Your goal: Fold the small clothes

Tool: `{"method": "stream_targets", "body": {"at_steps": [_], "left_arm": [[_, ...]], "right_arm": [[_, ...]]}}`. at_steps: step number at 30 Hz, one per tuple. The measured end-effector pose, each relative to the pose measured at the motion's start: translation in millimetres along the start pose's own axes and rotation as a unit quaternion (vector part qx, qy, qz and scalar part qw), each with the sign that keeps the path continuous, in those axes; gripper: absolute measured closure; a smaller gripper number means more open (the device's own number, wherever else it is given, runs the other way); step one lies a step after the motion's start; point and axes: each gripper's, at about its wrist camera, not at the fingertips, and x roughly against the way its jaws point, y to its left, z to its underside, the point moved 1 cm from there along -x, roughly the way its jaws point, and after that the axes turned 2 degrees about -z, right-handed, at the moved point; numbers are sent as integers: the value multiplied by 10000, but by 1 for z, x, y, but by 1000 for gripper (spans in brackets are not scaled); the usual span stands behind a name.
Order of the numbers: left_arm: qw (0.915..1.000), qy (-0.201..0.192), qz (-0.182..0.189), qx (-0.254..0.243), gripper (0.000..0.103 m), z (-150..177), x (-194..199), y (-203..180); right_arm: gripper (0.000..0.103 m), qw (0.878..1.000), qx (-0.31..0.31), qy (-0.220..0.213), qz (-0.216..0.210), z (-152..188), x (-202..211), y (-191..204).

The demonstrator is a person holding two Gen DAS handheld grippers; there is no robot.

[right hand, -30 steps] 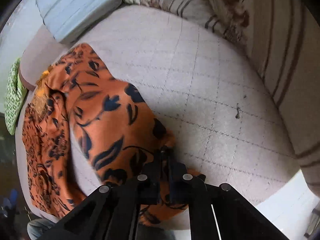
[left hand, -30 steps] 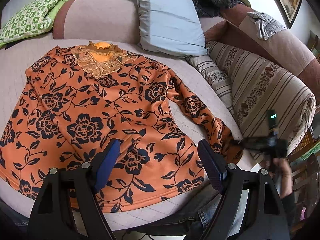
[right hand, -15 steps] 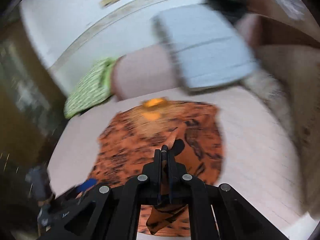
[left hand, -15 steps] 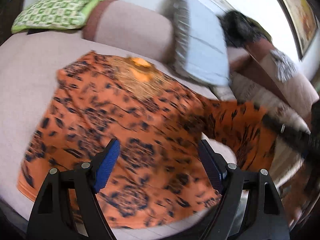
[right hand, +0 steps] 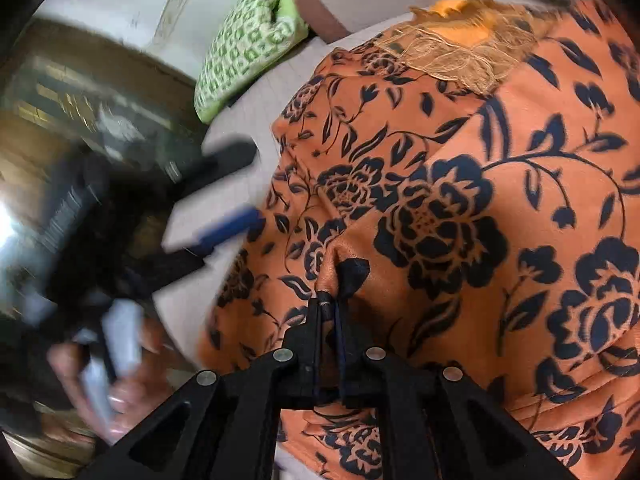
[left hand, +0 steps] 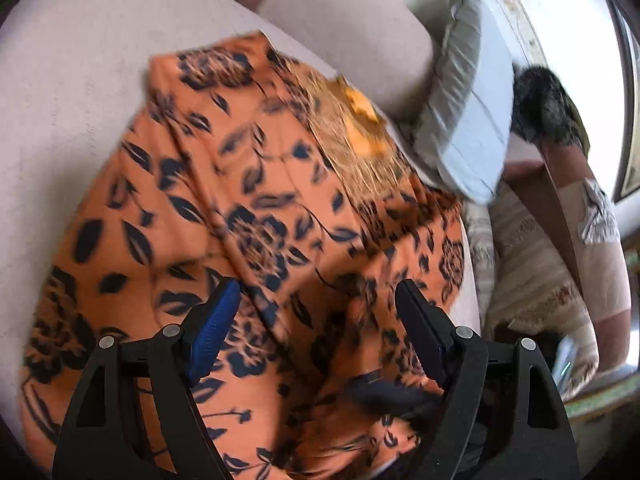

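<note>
A pale quilted couch seat (left hand: 72, 92) carries an orange top (left hand: 256, 208) printed with dark blue roses and leaves, spread flat over most of the cushion. The top's long axis runs from its lace-trimmed collar (left hand: 356, 120), which points toward the pinkish backrest (left hand: 352, 36), down to the hem nearest the viewer; in the left wrist view this axis slants from upper right to lower left. One sleeve (right hand: 500, 208) lies folded across the body of the top, its cuff drawn toward the middle. Beside the collar a light blue pillow (left hand: 476, 120) leans on the backrest, with a dark furry item (left hand: 548, 108) beyond it and a striped cushion (left hand: 532, 264) below; a green-and-white patterned cloth (right hand: 248, 44) lies at the far corner of the seat. The right gripper (right hand: 330, 308) is closed tight on the cuff (right hand: 344, 272), the fabric puckering up between its black fingers. The left gripper (left hand: 316, 312) hangs over the lower half of the top with its jaws spread wide, the blue pad (left hand: 212, 328) on one side and the black finger (left hand: 420, 332) on the other clear of the cloth. A person's hand (right hand: 116, 364), blurred, grasps the left gripper's handle. No label, brand or writing can be read on the top.
</note>
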Motion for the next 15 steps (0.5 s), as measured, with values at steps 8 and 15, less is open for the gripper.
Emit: {"method": "stream_targets", "body": {"at_steps": [8,15], "left_arm": [[9999,125,-94,-35,23,7,-6,-3],[9894,748,-1155,-458,23,33,-40,-3]], "right_arm": [[37,9951,-231,-870,-407,-24,84,-19],[38,9802,-654,-1512,1102,-55,128,-39]]}}
